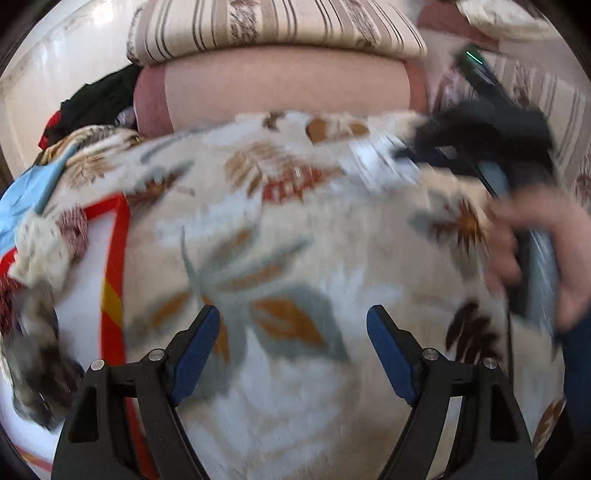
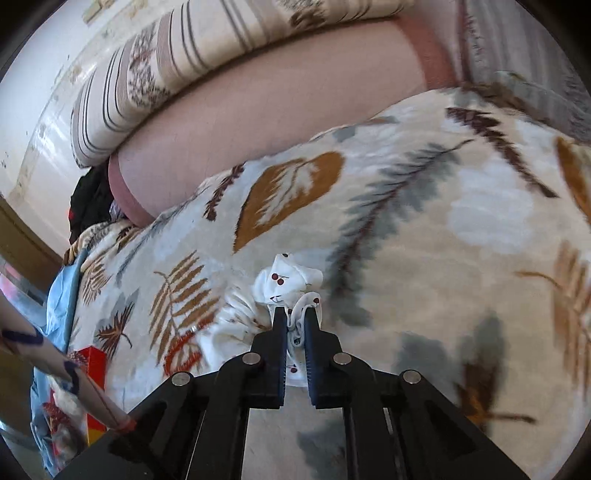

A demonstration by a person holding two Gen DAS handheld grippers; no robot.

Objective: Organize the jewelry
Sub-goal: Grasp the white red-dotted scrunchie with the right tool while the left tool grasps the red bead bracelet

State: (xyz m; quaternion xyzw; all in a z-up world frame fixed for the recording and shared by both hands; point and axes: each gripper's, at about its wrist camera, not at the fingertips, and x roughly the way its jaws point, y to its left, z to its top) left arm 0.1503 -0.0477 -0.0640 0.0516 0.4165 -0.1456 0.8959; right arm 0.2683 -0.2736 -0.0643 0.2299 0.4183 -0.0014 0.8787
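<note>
In the right wrist view, my right gripper (image 2: 295,314) is shut on a small white cloth printed with red cherries (image 2: 291,280). The bunched fabric is pinched between the pads just above a leaf-patterned blanket (image 2: 424,229). The left wrist view shows that same gripper (image 1: 402,151) blurred at the upper right, held by a person's hand (image 1: 546,236), with a white blur of cloth (image 1: 373,162) at its tip. My left gripper (image 1: 293,312) hangs open over the blanket (image 1: 295,229) with nothing between its fingers. No jewelry is clearly visible.
A red-edged white box (image 1: 116,266) lies at the blanket's left, with a light blue cloth (image 1: 22,199) beside it. Behind are a pink sofa cushion (image 1: 280,88), a striped pillow (image 1: 273,26) and dark clothes (image 1: 96,99). A rolled paper tube (image 2: 55,362) crosses the lower left.
</note>
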